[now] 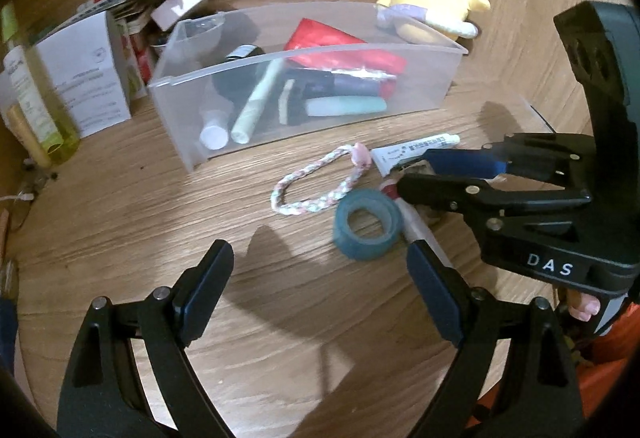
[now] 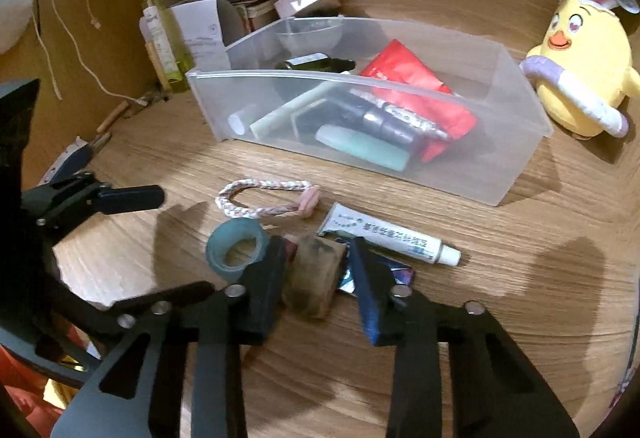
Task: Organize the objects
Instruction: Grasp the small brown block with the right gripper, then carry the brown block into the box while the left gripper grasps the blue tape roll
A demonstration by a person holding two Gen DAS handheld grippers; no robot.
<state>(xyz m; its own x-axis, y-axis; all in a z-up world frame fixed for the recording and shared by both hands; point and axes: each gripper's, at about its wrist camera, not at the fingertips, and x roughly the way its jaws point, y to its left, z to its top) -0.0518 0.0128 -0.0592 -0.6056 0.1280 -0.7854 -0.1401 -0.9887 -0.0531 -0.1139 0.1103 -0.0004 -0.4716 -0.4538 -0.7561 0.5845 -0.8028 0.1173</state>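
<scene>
Left wrist view: left gripper [image 1: 320, 274] wide open, holding nothing, above bench [image 1: 132, 198]. Blue tape roll [image 1: 366, 224] just beyond it. Clear box [image 1: 304, 86] far, full of tubes.

Right wrist view: right gripper [image 2: 318, 270] nearly closed around brown block [image 2: 314, 274]; whether pads press it, cannot tell. White tube [image 2: 390, 238] right of it, braided loop [image 2: 268, 198] farther off.

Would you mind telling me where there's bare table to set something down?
Bare wood lies between the left gripper and the braided loop. Crowded: around the tape roll, the tube, the right gripper, and inside the bin.
</scene>
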